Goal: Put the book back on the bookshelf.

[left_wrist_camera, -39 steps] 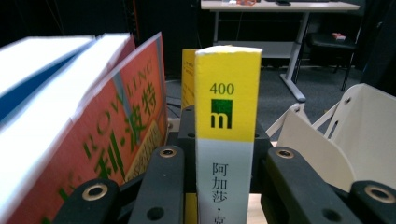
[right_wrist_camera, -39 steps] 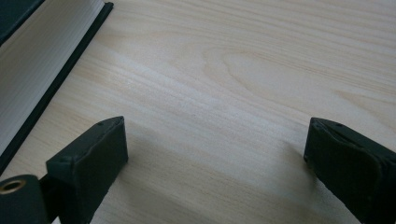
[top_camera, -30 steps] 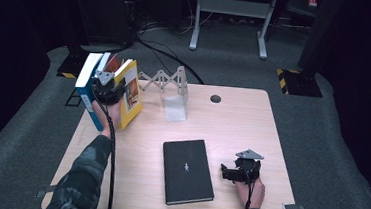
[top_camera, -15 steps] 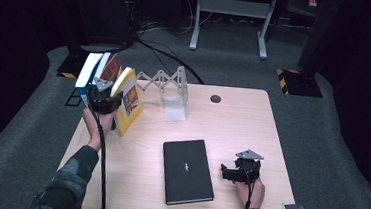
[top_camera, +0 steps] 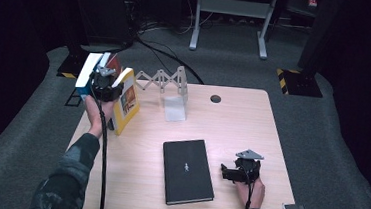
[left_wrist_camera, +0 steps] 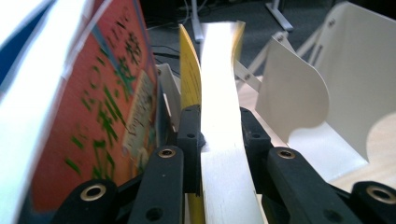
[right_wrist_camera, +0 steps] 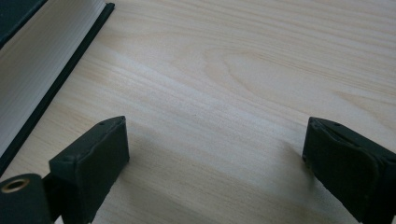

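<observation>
The left forearm, in a dark patterned sleeve, reaches up the left side of the table to the far left corner, where the left hand (top_camera: 94, 113) holds the left gripper (left_wrist_camera: 219, 140), its black jaws clamped tight. The right hand (top_camera: 250, 191) rests near the right edge, holding the right gripper (right_wrist_camera: 215, 154) low and level, its jaws spread wide with nothing between them.

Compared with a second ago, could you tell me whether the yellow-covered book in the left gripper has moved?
Yes. The yellow-covered book, clamped in the left gripper, has tipped away from the white folding book rack towards the other standing books; the gap to the rack has widened.
</observation>
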A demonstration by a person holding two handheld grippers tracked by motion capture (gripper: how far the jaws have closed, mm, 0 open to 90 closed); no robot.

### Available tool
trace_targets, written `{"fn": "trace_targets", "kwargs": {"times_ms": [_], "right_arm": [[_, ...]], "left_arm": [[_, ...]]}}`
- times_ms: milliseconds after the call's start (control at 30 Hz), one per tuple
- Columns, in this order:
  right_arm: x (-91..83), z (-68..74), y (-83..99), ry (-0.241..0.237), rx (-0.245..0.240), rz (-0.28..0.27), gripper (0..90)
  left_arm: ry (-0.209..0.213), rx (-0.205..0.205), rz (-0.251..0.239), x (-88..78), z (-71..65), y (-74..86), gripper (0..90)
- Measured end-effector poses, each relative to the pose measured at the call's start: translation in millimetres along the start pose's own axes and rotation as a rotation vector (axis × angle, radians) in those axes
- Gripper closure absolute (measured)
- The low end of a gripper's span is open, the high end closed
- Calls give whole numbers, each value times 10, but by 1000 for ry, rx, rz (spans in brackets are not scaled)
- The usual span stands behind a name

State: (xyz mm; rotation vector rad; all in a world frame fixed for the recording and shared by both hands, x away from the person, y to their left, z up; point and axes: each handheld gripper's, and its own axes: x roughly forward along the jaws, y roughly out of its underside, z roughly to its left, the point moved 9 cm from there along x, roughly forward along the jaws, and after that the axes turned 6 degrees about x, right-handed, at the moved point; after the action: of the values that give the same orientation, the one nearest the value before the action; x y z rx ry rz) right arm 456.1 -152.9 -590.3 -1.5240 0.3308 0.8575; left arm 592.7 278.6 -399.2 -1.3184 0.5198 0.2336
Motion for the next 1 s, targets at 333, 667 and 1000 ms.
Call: {"fn": "trace_targets", "kwargs": {"times_ms": [333,667,1000], "right_arm": [[2,-2,-4,-1,-1,-2,67],[2,-3,-4,-2,-2,-2,67],[-2,-1,-1,0,3,-2,68]], "left_arm": [[-66,-90,-101,160,39,-213,753],[-94,-106,-91,386,80,-143,751],[-34,-119,-68,282,-1,-160,534]]}}
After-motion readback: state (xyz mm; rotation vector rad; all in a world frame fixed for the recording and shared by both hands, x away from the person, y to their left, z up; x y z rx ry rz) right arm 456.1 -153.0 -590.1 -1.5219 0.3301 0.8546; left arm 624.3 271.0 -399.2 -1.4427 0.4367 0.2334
